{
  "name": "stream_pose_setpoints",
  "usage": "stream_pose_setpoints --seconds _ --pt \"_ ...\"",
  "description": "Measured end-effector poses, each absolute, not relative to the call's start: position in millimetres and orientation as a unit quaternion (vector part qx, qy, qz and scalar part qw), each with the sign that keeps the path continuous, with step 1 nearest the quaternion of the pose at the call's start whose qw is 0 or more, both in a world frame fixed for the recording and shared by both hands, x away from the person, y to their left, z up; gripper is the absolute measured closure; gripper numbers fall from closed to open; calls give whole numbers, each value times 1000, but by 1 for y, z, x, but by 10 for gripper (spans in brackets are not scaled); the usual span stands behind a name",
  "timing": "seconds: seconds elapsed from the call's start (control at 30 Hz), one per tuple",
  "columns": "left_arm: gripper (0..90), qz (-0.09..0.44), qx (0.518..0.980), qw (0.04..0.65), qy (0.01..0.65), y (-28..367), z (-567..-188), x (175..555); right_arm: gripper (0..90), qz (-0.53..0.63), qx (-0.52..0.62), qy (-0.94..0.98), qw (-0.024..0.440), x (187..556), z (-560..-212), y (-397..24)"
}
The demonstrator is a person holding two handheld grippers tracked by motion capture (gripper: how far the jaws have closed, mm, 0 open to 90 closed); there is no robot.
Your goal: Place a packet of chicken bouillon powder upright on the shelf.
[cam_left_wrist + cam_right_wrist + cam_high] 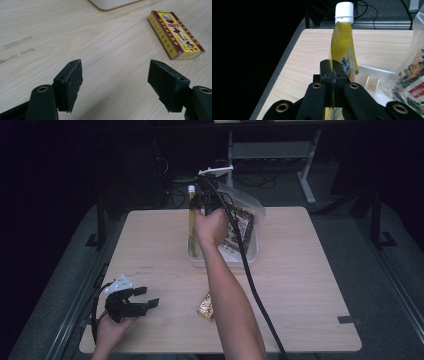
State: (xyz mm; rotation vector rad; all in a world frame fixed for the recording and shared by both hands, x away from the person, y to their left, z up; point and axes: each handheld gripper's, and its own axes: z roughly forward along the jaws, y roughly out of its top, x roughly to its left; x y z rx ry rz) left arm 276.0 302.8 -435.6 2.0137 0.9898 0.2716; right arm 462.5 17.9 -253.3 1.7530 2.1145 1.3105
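In the high view, the right gripper (pixel 199 206) is raised over the far middle of the wooden table (pixel 300 285), clamped on a yellow spouted pouch (pixel 191 220) with a white cap. The pouch stands upright at the left end of a clear plastic bin (pixel 250 251) that also holds a printed food bag (pixel 240 222). The left gripper (pixel 145 300) rests at the near left corner, jaws apart and holding nothing. A small yellow box (pixel 205 306) lies near the front, right of it.

The left gripper view shows the two pads wide apart over bare wood, the yellow and red box (pixel 176 33) lying ahead to the right.

In the right gripper view the jaws pinch the pouch (pixel 342 50) edge tight, the bin (pixel 374 75) and bag (pixel 414 82) to the right.
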Motion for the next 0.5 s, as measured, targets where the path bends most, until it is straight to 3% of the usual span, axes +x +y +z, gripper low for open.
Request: stream_pose_setpoints --seconds 0.5 --pt "273 108 809 425 391 300 -435 276 893 423 576 696 63 466 -274 26"
